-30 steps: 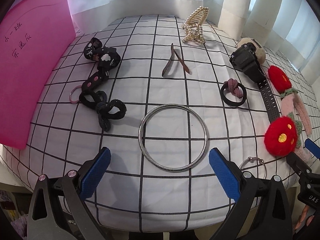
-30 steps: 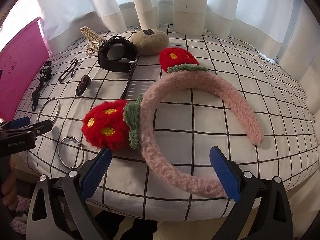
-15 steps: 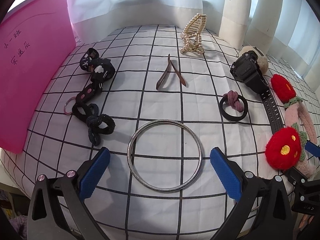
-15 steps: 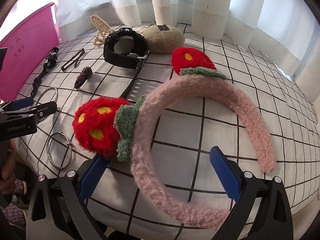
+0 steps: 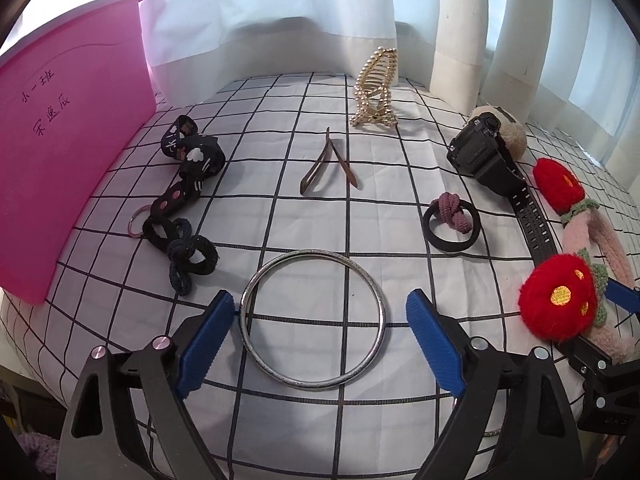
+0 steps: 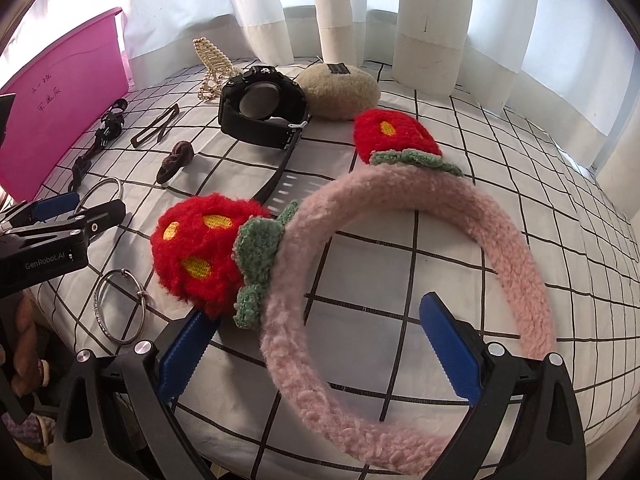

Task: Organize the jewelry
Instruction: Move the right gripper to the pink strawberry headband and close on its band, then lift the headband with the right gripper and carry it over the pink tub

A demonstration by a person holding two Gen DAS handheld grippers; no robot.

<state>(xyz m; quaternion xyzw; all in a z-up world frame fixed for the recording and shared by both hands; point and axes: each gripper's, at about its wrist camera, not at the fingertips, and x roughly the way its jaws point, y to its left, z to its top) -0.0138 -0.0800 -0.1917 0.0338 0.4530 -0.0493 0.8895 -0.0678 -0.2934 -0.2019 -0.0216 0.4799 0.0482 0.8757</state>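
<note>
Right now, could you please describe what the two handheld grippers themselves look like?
Both match: black plastic frames with triangular cut-outs, silver pivot pins, and blue ridged pads lining the jaws. The left gripper carries white "GenRobot.AI" lettering on its side. The right gripper looks identical. No cables visible.

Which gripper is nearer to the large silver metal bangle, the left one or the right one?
Left. The left gripper is open around the large silver metal bangle, fingers on both sides. The right gripper is open at the pink fluffy headband, farther away.
</note>
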